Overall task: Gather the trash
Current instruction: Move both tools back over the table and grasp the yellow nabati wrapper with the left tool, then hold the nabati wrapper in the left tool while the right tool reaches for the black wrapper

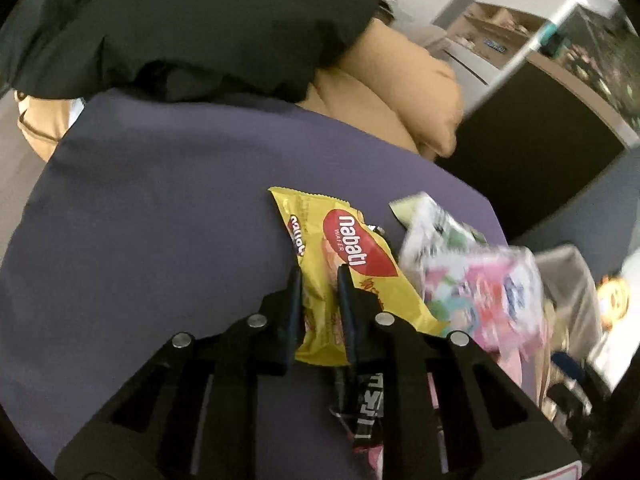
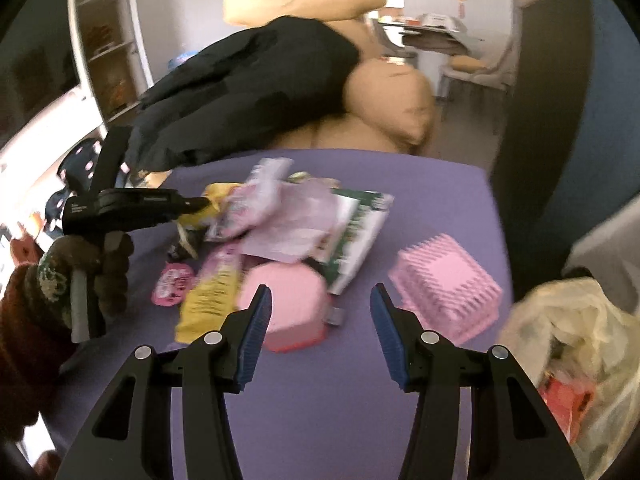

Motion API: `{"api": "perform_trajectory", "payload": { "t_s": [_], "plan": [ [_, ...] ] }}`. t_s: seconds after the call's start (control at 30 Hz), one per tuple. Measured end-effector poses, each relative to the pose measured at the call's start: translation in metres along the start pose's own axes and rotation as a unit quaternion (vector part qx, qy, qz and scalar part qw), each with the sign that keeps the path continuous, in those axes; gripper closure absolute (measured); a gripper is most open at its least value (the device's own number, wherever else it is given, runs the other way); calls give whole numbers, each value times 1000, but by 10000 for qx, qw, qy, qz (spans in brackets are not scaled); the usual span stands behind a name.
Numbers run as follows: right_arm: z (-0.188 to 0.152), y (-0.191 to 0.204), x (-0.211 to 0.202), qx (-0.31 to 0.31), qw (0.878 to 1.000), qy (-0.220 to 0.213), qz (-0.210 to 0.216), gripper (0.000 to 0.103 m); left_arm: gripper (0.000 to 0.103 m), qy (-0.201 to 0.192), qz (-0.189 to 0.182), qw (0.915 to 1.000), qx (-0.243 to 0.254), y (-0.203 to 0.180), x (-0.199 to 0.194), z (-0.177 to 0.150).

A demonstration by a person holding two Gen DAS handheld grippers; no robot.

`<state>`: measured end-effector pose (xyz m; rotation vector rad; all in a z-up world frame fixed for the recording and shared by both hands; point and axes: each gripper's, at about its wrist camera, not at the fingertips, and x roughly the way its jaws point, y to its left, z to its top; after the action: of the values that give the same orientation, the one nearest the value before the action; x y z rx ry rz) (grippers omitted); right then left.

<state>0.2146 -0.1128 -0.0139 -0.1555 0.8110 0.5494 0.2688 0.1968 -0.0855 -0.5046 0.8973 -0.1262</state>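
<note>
Left claw [image 1: 318,280] pinches yellow wafer wrapper [image 1: 352,268] (right claw [image 2: 318,320] agape).

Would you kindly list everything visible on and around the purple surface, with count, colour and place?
Nabati wafer wrapper: one, yellow and red, between the left gripper's fingers.
Loose wrappers: a pile, count unclear, pink, white and green, mid-surface.
Pink tub: one, pink, just ahead of the right gripper.
Pink basket: one, upside down, right side of the surface.
Plastic bag: one, pale yellow, off the right edge, trash inside.
Black garment: one, draped at the far edge.
Tan cushions: several, beyond the surface.
Purple surface: one, under everything.
Left gripper: black, shut on the wrapper.
Right gripper: black with blue pads, open, holding nothing.
</note>
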Motion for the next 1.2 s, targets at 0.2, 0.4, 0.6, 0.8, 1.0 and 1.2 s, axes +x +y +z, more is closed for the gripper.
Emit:
{"api": "perform_trajectory", "payload": {
  "t_s": [0.2, 0.4, 0.6, 0.8, 1.0, 1.2],
  "plan": [
    [9, 43, 28, -451, 9979, 280, 361, 54, 87, -53, -145, 9997, 170, 3, -29, -24],
    [9, 70, 49, -694, 9969, 305, 212, 55, 87, -198, -145, 9997, -3, 16, -47, -34],
    [8, 77, 51, -1061, 9940, 282, -21, 56, 87, -359, -197, 9989, -228, 23, -60, -40],
    [5, 72, 28, -629, 9967, 150, 481, 56, 87, -600, -87, 9973, -413, 37, -75, -39],
    [-16, 100, 19, -746, 9911, 248, 1070, 56, 87, -722, -132, 9950, -671, 57, -84, -30],
    [-19, 132, 32, -1275, 9877, 352, 832, 56, 87, -302, -155, 9960, -826, 72, -75, -34]
  ]
}}
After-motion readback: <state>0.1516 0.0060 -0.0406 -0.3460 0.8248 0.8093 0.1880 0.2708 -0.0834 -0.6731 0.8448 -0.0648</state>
